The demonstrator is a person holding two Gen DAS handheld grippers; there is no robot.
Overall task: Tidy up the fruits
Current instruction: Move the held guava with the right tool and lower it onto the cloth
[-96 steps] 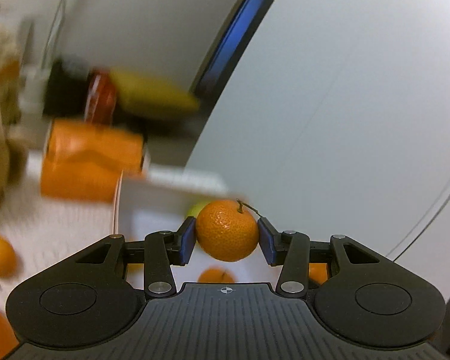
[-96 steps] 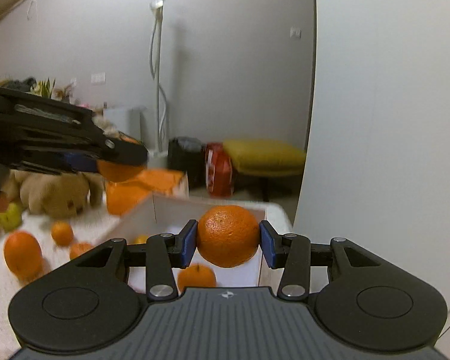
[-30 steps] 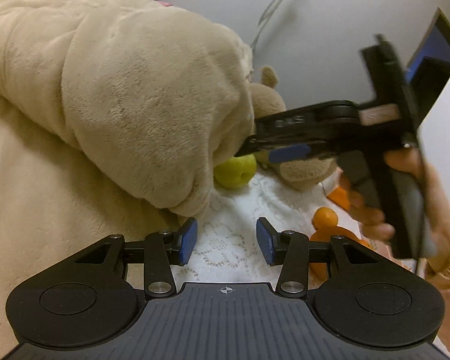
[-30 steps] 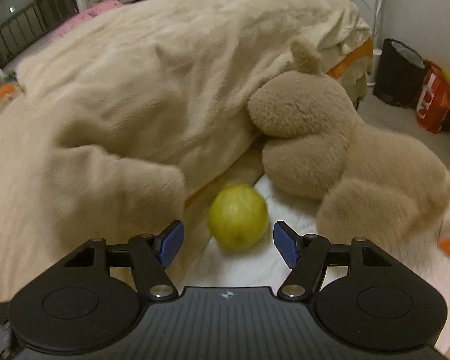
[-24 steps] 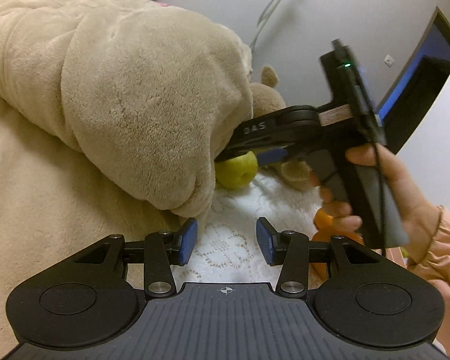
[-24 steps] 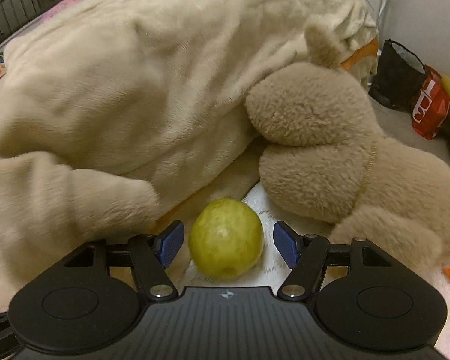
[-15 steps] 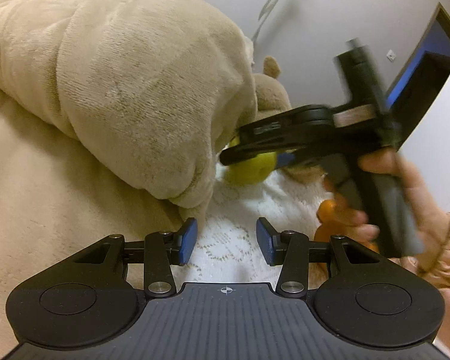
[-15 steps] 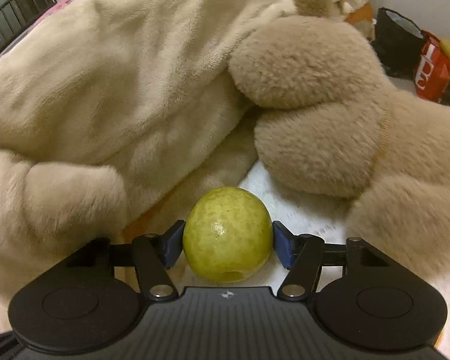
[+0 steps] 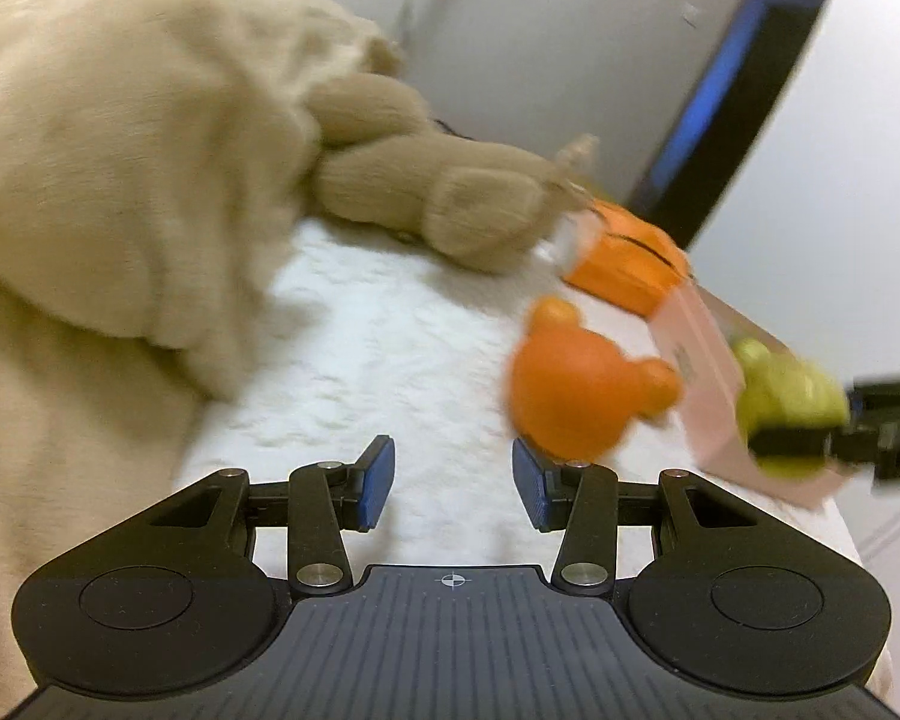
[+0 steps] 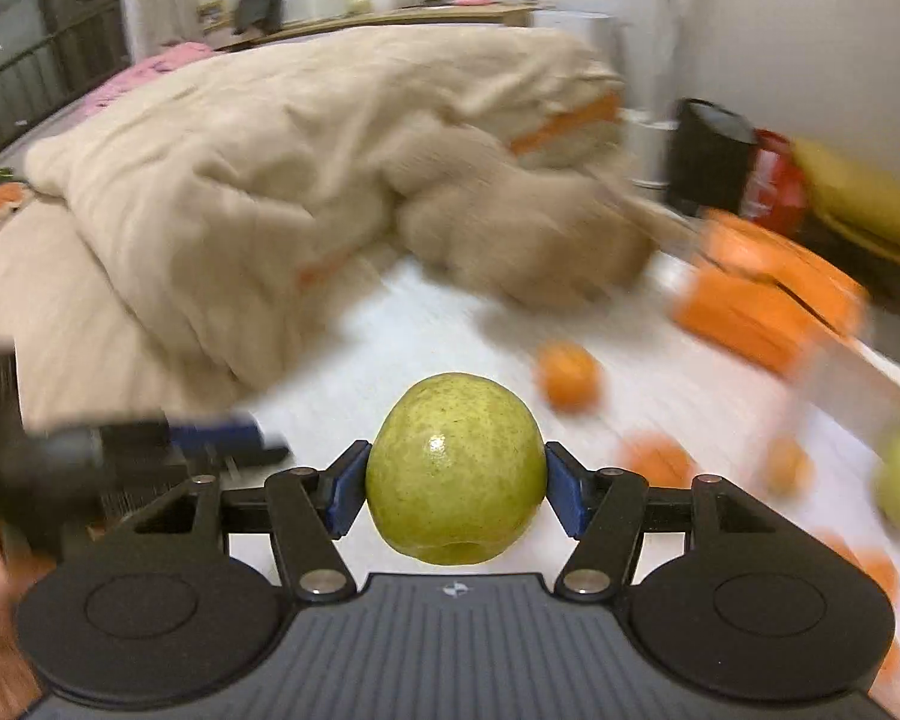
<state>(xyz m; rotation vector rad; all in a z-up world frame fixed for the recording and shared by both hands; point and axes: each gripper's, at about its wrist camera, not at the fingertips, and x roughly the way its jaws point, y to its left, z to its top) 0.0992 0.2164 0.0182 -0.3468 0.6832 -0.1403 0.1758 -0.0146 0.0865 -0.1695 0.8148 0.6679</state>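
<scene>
The right hand-held gripper (image 10: 456, 492) holds a green pear-like fruit (image 10: 455, 468) clamped between its two blue pads, above the white cover (image 10: 426, 336) of the bed. The left hand-held gripper (image 9: 453, 483) stands partly open with nothing between its pads, the white cover directly ahead of it. A large orange (image 9: 570, 396) lies just beyond its right finger, with an orange box (image 9: 627, 267) further ahead and a beige plush toy (image 9: 426, 192) further ahead to the left.
</scene>
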